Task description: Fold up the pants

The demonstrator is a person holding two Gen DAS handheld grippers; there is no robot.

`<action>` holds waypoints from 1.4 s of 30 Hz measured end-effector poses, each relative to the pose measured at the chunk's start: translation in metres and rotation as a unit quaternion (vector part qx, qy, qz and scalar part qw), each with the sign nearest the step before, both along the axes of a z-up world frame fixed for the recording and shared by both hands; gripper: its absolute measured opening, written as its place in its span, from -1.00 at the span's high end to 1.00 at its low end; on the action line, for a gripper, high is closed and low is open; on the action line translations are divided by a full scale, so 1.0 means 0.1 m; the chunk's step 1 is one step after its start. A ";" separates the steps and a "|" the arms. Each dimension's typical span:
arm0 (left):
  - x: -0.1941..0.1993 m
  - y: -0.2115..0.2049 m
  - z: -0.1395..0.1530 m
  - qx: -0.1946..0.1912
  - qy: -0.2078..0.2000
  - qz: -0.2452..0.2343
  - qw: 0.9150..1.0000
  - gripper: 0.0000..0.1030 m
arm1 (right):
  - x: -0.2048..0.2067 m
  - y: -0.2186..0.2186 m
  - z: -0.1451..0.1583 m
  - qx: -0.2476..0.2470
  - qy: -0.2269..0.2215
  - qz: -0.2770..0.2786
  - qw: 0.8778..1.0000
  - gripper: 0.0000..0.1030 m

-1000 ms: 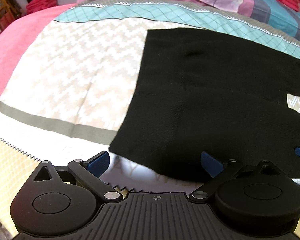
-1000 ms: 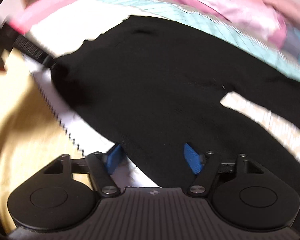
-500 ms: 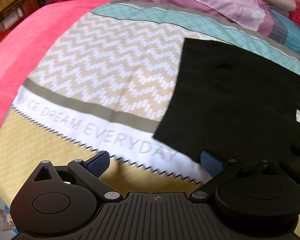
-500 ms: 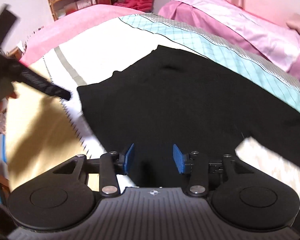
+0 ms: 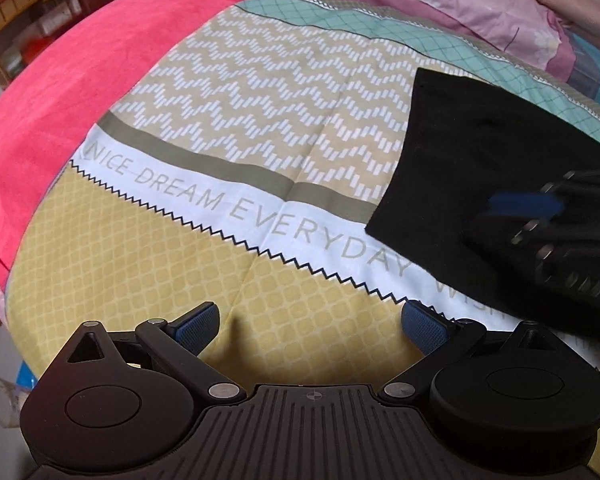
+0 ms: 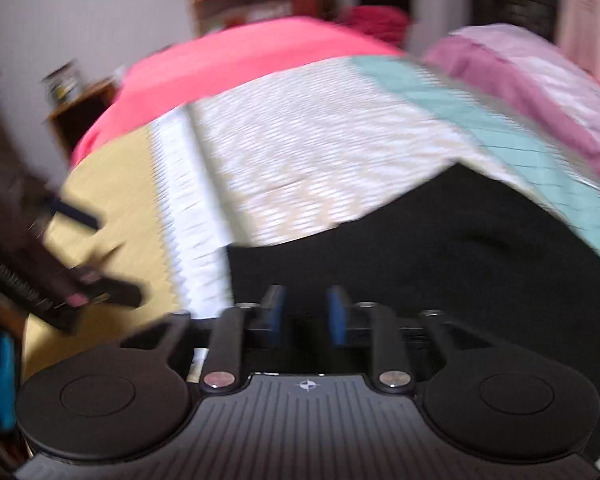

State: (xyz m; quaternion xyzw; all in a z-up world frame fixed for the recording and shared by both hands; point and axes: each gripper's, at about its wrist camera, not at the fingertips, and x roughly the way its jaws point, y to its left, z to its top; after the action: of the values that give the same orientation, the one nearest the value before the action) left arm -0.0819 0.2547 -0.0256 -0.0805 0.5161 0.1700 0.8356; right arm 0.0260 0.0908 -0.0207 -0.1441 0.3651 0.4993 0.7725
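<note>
Left wrist view: left gripper [image 5: 310, 326] jaws wide apart, nothing between, over yellow part of bedspread [image 5: 236, 128]. Black pants [image 5: 480, 168] flat on bed at right; right gripper [image 5: 532, 208] blurred above them.

Right wrist view: blurred. Right gripper [image 6: 306, 314] jaws have just been closing, narrow gap left, over pants [image 6: 440, 248] edge; pinch on cloth unclear.

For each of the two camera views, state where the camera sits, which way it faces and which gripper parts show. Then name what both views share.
Left wrist: behind the open left gripper, facing down over the patterned bedspread; the blurred right gripper shows over the black pants.
Right wrist: behind the right gripper, jaws narrowed, just closing over the pants; left gripper at left edge.
Shared: pants, bedspread, pink blanket.
</note>
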 end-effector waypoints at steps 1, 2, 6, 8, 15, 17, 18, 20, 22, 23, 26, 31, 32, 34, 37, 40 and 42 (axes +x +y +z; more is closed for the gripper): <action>-0.01 0.00 -0.01 0.000 0.000 0.003 1.000 -1.00 | 0.09 0.00 -0.04 -0.007 -0.002 -0.018 1.000 0.33; 0.00 0.00 -0.03 -0.002 0.000 0.005 1.000 -1.00 | 0.19 0.05 -0.12 -0.021 0.004 -0.029 0.999 0.34; 0.05 -0.08 -0.07 0.000 0.005 -0.002 1.000 -1.00 | 0.25 0.44 -0.46 -0.026 -0.007 -0.024 0.999 0.33; 0.09 -0.14 -0.06 0.007 0.003 -0.014 1.000 -1.00 | 0.24 0.57 -0.41 -0.038 -0.020 -0.015 0.999 0.33; 0.22 -0.25 -0.02 0.009 -0.016 -0.037 0.999 -1.00 | 0.65 0.19 -0.05 -0.022 -0.015 -0.054 0.998 -0.04; 0.26 -0.26 -0.06 0.008 -0.011 -0.033 0.999 -1.00 | 0.85 0.37 -0.26 -0.055 -0.025 -0.067 0.996 0.22; 0.27 -0.27 -0.08 0.007 -0.009 -0.031 0.999 -1.00 | 0.93 0.49 -0.40 -0.062 -0.022 -0.064 0.996 0.13; 0.29 -0.29 -0.10 0.007 -0.004 -0.032 0.999 -1.00 | 0.92 0.64 -0.51 -0.035 -0.064 -0.061 0.995 -0.05; 0.29 -0.33 -0.10 0.013 -0.003 -0.036 0.999 -1.00 | 0.89 0.71 -0.50 -0.031 -0.083 -0.058 0.994 -0.13; 0.30 -0.34 -0.10 0.014 -0.002 -0.038 0.999 -1.00 | 0.88 0.68 -0.46 -0.037 -0.076 -0.059 0.995 -0.11; 0.33 -0.34 -0.08 0.007 -0.003 -0.043 0.999 -1.00 | 0.89 0.31 -0.26 -0.007 -0.038 -0.072 0.997 -0.20; 0.42 -0.39 -0.06 0.008 -0.013 -0.046 0.999 -1.00 | 1.23 0.17 -0.49 -0.048 -0.027 -0.170 0.984 -0.33; 0.45 -0.42 -0.06 0.009 -0.011 -0.051 0.999 -1.00 | 1.26 0.21 -0.54 -0.028 -0.042 -0.168 0.984 -0.49; 0.54 -0.51 -0.04 0.018 -0.010 -0.066 0.998 -1.00 | 1.34 0.27 -0.53 -0.033 -0.043 -0.160 0.986 -0.60; 0.69 -0.62 0.03 0.030 -0.022 -0.091 0.995 -1.00 | 1.35 -0.05 -0.30 -0.008 -0.002 -0.178 0.984 -0.57; 0.92 -0.72 0.07 0.024 -0.034 -0.109 0.993 -1.00 | 1.17 -0.63 -0.12 -0.023 -0.028 -0.264 0.964 -0.69; 1.09 -0.82 0.06 0.016 -0.041 -0.119 0.992 -1.00 | 1.14 -1.04 -0.18 -0.034 -0.006 -0.326 0.945 -0.76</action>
State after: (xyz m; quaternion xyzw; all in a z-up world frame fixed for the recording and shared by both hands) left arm 0.0275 0.1731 -0.0193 -0.0114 0.4846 0.0740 0.8715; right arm 0.1401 -0.0132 -0.0388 -0.0462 0.4044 0.2069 0.8897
